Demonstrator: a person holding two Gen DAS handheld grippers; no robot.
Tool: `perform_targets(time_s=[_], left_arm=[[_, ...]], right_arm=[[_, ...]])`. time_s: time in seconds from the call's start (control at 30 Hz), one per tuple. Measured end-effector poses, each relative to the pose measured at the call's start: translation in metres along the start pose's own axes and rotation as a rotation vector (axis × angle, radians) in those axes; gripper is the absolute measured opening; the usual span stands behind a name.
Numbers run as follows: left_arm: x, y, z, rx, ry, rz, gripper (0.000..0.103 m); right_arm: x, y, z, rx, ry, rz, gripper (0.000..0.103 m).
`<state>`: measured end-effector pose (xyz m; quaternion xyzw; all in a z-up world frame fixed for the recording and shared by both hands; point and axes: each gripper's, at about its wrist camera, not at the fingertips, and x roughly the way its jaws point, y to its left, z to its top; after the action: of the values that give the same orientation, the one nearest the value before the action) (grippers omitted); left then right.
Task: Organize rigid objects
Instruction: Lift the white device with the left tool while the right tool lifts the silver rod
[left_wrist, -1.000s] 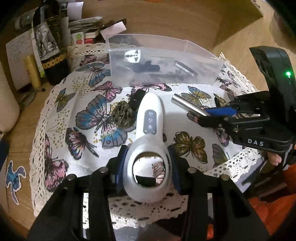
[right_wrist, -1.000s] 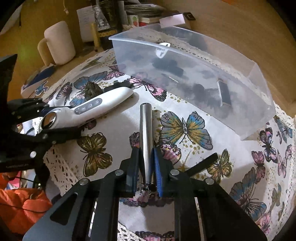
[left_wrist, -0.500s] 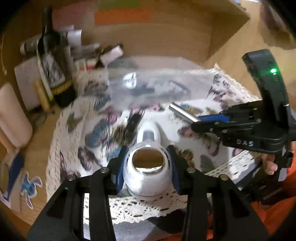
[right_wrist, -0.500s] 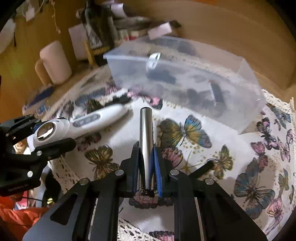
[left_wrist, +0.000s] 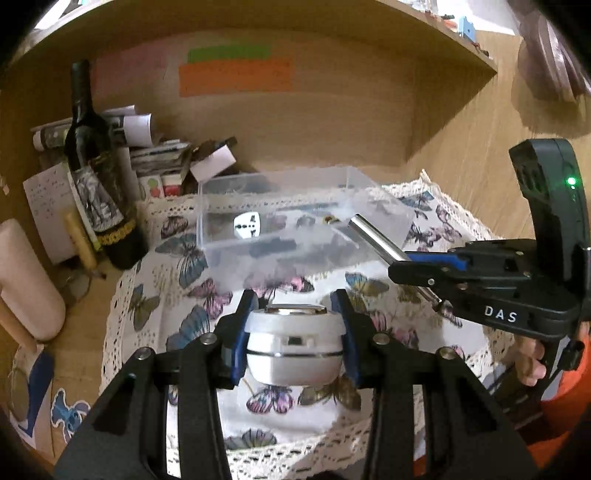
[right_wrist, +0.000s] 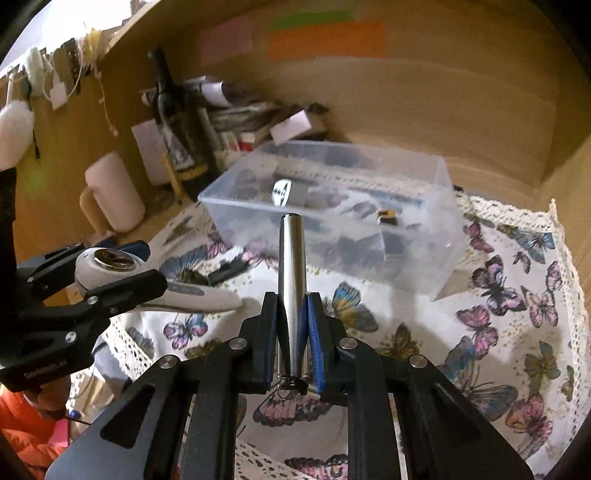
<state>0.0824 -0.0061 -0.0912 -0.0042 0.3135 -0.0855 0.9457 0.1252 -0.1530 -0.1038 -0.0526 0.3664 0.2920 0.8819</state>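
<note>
In the lower centre of the left wrist view I held the white handheld device (left_wrist: 293, 347) by its round head, the left tongs (left_wrist: 293, 332) clamped on both sides of it with their blue pads. Seen from the right wrist view, the same white handheld device (right_wrist: 155, 280) was at the left edge of the frame, lifted off the butterfly cloth (right_wrist: 498, 314), with its handle pointing toward the middle of the picture and the left tongs (right_wrist: 114, 267) closed on its head.

In the lower centre of the right wrist view the metal cylinder (right_wrist: 291, 291) stood between the blue pads of the right tongs (right_wrist: 291, 321), which were pressed together on its lower part. Its free end pointed toward the clear plastic bin (right_wrist: 439, 236) in the middle of the frame. In the left wrist view the metal cylinder (left_wrist: 376, 236) came in from the right, held by the right tongs (left_wrist: 417, 264), and its tip was in front of the right end of the clear plastic bin (left_wrist: 221, 243).

The bin stood on the butterfly cloth (left_wrist: 159, 306) and held several small dark things and one white adapter (left_wrist: 248, 225); I could not tell what the dark ones were. At the left of the bin a dark wine bottle (left_wrist: 96, 184) stood upright, near a pale mug (right_wrist: 110, 195). Under the cloth was the wooden tabletop (left_wrist: 77, 347).
</note>
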Motion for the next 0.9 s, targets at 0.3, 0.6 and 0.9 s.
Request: perform_targets(time_s=[0.3,0.6,0.9], left_arm=[[-0.004,-0.001,0.029,-0.007,-0.045,-0.016,0.041],[-0.011,0.006,0.063,-0.039,-0.089,-0.048,0.041],[-0.018,0.007,0.100,-0.040,-0.165,-0.038,0.041]], right_arm=[[-0.014,-0.009,0.019,0.007,-0.069,-0.012,0.014],[-0.021,-0.019,0.038,0.018,-0.112,-0.020,0.014],[-0.019,-0.031,0.058,0.035,-0.130,-0.037,0.014]])
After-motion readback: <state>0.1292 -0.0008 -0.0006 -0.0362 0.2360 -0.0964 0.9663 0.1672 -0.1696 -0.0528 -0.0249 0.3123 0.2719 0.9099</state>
